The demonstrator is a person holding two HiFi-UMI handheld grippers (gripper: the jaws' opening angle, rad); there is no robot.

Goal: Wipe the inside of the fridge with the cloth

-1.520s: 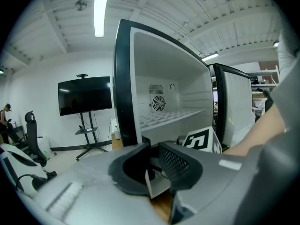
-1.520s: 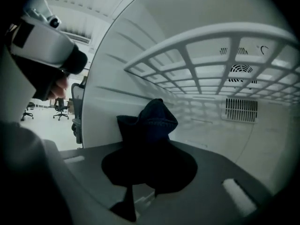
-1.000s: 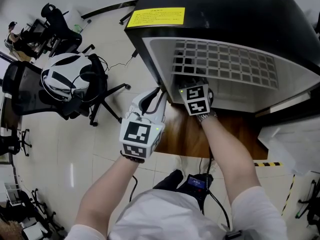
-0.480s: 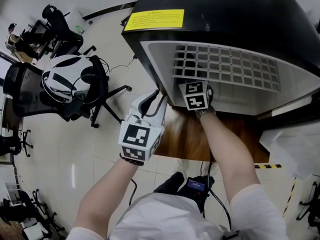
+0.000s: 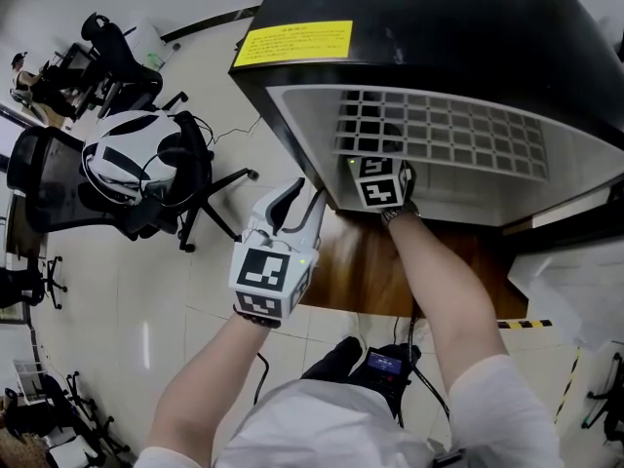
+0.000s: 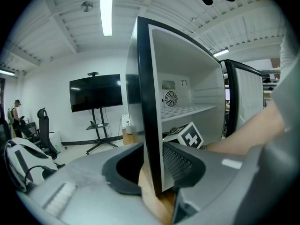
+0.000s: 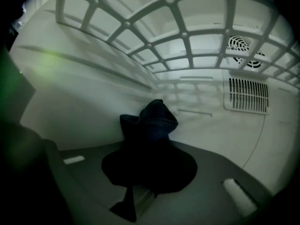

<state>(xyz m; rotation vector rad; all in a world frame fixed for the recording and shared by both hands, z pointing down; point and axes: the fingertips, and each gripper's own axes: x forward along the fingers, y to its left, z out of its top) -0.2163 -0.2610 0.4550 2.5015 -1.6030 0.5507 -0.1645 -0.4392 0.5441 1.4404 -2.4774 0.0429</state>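
While the right gripper (image 7: 149, 149) pinches one cloth (image 7: 152, 121), the left gripper (image 6: 151, 165) has just been opening, astride one fridge wall (image 6: 146, 93).

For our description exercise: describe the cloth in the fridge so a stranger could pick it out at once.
Start at the small black fridge with the white interior. Under its white grid shelf, the right gripper reaches in, jaws shut on a dark blue cloth. It is the only dark, crumpled, soft thing against the pale walls.
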